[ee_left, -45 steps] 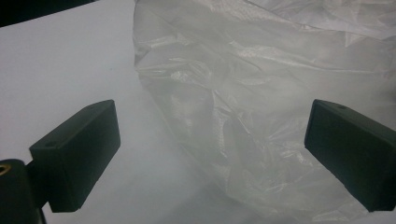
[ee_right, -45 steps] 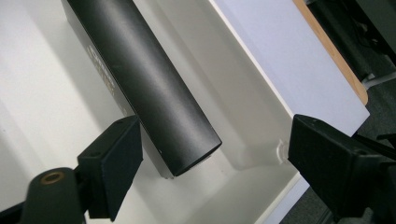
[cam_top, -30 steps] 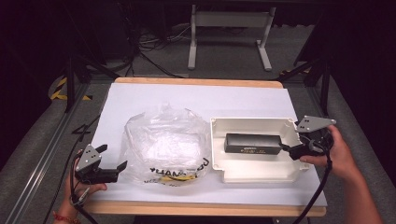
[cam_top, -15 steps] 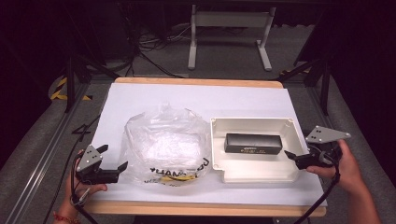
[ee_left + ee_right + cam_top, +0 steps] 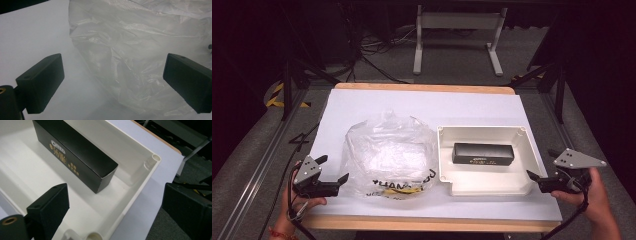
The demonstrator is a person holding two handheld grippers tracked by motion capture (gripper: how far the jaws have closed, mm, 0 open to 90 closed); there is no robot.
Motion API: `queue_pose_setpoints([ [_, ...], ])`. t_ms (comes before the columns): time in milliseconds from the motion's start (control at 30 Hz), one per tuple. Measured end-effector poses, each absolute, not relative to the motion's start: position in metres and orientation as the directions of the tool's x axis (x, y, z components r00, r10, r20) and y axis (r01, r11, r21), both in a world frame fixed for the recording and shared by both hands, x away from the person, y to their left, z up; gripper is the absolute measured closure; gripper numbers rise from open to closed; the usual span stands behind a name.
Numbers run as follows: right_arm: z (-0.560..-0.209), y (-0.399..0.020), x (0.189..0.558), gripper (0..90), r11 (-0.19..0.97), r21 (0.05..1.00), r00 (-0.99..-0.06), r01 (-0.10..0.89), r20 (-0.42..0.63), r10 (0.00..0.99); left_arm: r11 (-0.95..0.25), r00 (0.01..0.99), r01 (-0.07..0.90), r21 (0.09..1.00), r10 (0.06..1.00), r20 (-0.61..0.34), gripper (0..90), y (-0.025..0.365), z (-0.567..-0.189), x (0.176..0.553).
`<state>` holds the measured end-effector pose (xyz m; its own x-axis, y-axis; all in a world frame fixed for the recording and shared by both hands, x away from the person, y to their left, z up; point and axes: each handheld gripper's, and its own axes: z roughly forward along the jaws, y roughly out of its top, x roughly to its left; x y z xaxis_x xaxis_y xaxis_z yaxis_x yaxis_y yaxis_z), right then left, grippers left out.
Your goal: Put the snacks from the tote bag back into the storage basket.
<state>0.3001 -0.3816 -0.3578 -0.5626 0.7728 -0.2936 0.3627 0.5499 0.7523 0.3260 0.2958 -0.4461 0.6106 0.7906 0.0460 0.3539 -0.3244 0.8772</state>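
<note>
**Soft bag, stiff carton: where each can be taken**

The left gripper (image 5: 333, 184) hovers near the tabletop's (image 5: 422, 102) front left corner, jaws spread wide and holding nothing. Just beyond it lies the crumpled clear plastic bag with black and yellow print (image 5: 388, 155), toward the front edge, left of centre. It looks thin, limp and slippery, and will likely collapse and slide unless pinched on a bunched fold along its near left edge (image 5: 105, 75).

To its right sits the shallow white plastic tray (image 5: 484, 182), touching the bag or nearly so. Inside it, toward the far wall, lies the long black cardboard carton with gold lettering (image 5: 483, 153). It seems light, rigid and smooth, best clamped across its narrow width, gently enough not to dent it.

The right gripper (image 5: 537, 178) hovers at the tray's front right corner, jaws wide apart and empty.
</note>
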Motion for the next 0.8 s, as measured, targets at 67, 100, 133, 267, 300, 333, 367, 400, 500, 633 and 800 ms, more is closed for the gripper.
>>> queue_pose_setpoints([
  [67, -0.359, -0.383, 0.298, 7.7, 0.551, 0.753, -0.564, 0.36, -0.296, 0.771, -0.323, 0.61, 0.353, 0.878, 0.791, 0.046, 4.4, 0.296, -0.446, 0.326],
  [100, -0.36, -0.383, 0.297, 7.7, 0.554, 0.753, -0.563, 0.354, -0.301, 0.769, -0.32, 0.608, 0.354, 0.879, 0.793, 0.044, 4.4, 0.296, -0.446, 0.326],
  [133, -0.361, -0.384, 0.295, 7.6, 0.555, 0.754, -0.561, 0.353, -0.304, 0.77, -0.321, 0.608, 0.354, 0.879, 0.793, 0.045, 4.4, 0.296, -0.446, 0.326],
  [267, -0.367, -0.385, 0.292, 7.1, 0.552, 0.758, -0.55, 0.347, -0.313, 0.774, -0.323, 0.609, 0.355, 0.877, 0.792, 0.045, 4.5, 0.296, -0.446, 0.326],
  [300, -0.369, -0.385, 0.291, 7.1, 0.554, 0.758, -0.548, 0.343, -0.318, 0.774, -0.323, 0.609, 0.355, 0.877, 0.792, 0.045, 4.4, 0.296, -0.446, 0.326],
  [333, -0.371, -0.385, 0.29, 7.1, 0.554, 0.76, -0.545, 0.341, -0.321, 0.775, -0.323, 0.608, 0.356, 0.877, 0.792, 0.044, 4.4, 0.296, -0.446, 0.326],
  [367, -0.371, -0.385, 0.29, 7.1, 0.554, 0.76, -0.545, 0.341, -0.321, 0.775, -0.323, 0.608, 0.356, 0.877, 0.792, 0.044, 4.4, 0.296, -0.446, 0.326],
  [400, -0.376, -0.385, 0.29, 6.9, 0.556, 0.759, -0.547, 0.34, -0.321, 0.773, -0.322, 0.609, 0.356, 0.877, 0.792, 0.044, 4.4, 0.296, -0.446, 0.326],
  [500, -0.38, -0.384, 0.29, 6.7, 0.55, 0.764, -0.547, 0.337, -0.317, 0.775, -0.322, 0.609, 0.357, 0.877, 0.792, 0.043, 4.5, 0.296, -0.446, 0.326],
  [633, -0.388, -0.383, 0.289, 6.5, 0.542, 0.771, -0.538, 0.335, -0.315, 0.782, -0.324, 0.608, 0.356, 0.876, 0.792, 0.046, 4.5, 0.296, -0.447, 0.326],
  [800, -0.396, -0.382, 0.287, 6.0, 0.533, 0.783, -0.549, 0.319, -0.305, 0.778, -0.323, 0.609, 0.357, 0.876, 0.792, 0.044, 4.4, 0.296, -0.447, 0.327],
])
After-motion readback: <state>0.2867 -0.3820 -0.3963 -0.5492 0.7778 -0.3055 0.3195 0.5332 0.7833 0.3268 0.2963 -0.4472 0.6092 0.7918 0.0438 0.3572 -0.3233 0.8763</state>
